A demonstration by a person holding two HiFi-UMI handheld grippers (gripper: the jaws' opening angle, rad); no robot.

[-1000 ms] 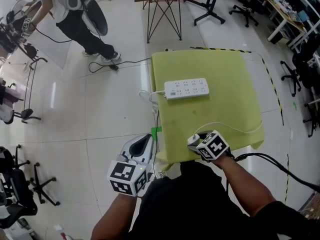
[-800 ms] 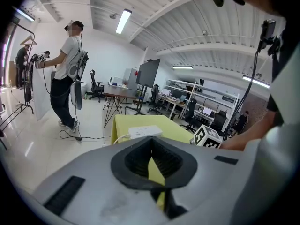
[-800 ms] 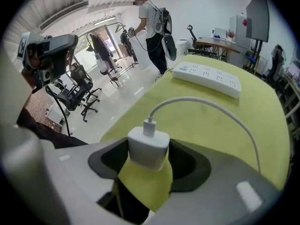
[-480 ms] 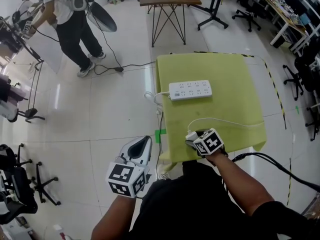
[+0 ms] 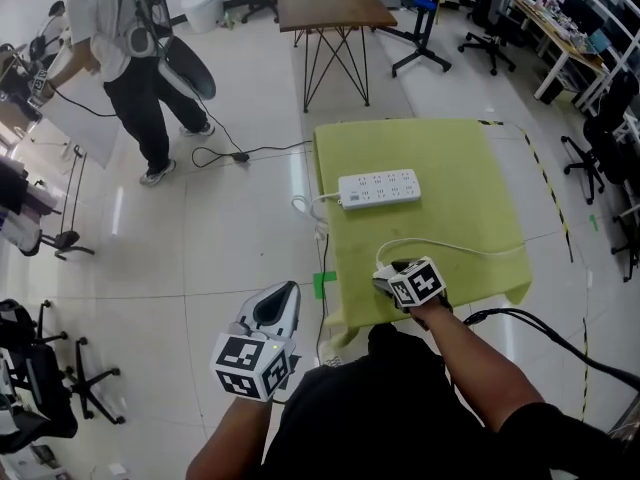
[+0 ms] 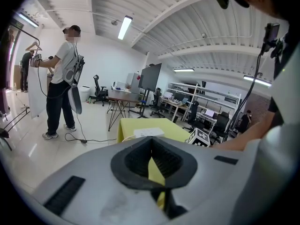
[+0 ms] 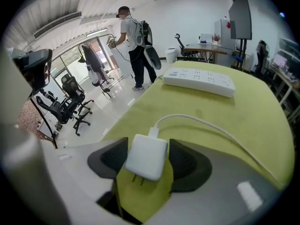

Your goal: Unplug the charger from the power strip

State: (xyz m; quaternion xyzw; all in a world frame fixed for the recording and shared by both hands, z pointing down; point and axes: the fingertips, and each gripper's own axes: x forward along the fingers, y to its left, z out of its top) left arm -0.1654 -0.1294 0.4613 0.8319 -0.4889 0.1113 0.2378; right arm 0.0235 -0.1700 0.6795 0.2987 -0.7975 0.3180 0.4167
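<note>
Charger (image 7: 146, 156) is out, prongs bare, lying near the worktop (image 5: 470, 168) edge, well apart from the strip (image 5: 379, 189). The right hand-held gripper (image 7: 149, 165) has its jaws opening around it. The left hand-held gripper (image 6: 151, 159) hangs closed, empty. Looks all but done.

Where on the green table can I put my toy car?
The table is bare behind the power strip, up to the far edge, and between the strip and the white cable. The near edge is crowded: the right gripper, jaws opening, straddles the charger there.
</note>
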